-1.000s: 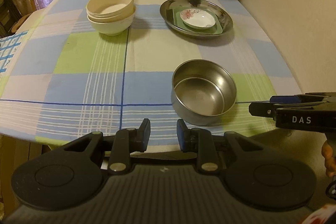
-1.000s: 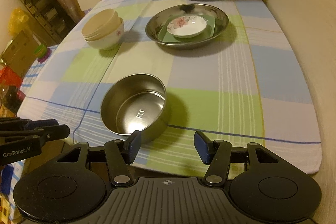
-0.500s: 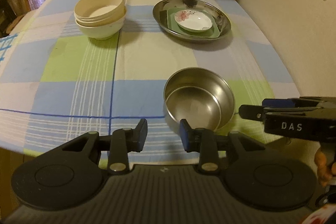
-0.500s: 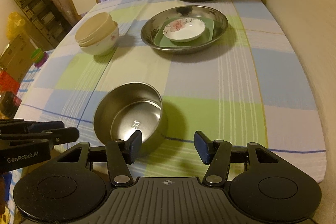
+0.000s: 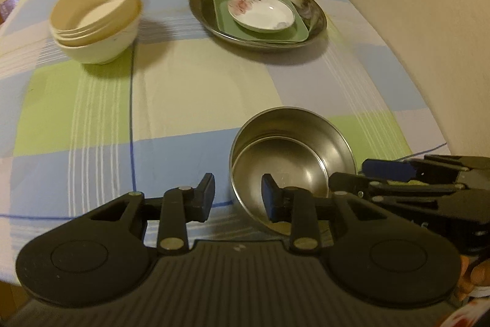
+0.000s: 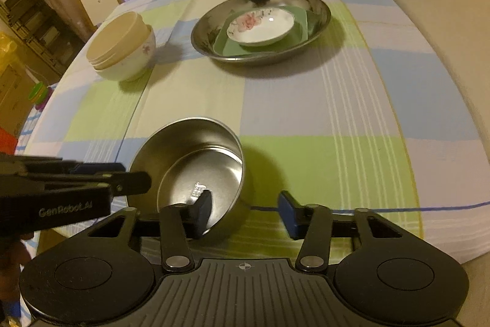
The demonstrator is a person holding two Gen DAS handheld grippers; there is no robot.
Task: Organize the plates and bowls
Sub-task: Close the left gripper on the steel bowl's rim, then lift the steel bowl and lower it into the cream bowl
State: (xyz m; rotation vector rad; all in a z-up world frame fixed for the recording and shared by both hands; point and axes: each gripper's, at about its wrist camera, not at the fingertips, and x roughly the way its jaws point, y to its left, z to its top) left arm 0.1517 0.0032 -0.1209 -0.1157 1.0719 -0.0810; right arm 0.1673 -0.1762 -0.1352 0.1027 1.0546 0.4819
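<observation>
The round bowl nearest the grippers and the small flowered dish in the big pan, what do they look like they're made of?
The near bowl: apparently stainless steel with a brushed, semi-shiny finish; it is grey, thin-walled, and reflects light off its inner floor. The flowered dish: probably glazed ceramic or porcelain, though melamine is possible; it is glossy white with a pink flower print and a sharp highlight.

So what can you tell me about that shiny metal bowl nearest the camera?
The steel bowl is round, shiny metal with a flat bottom and fairly straight walls, empty, with a small stamped mark inside. It stands upright on the checked tablecloth near the table's front edge. Each gripper's jaws straddle its near rim, one finger inside and one outside: the left gripper and the right gripper, whose jaws have just been closing. Neither visibly pinches it yet.
</observation>
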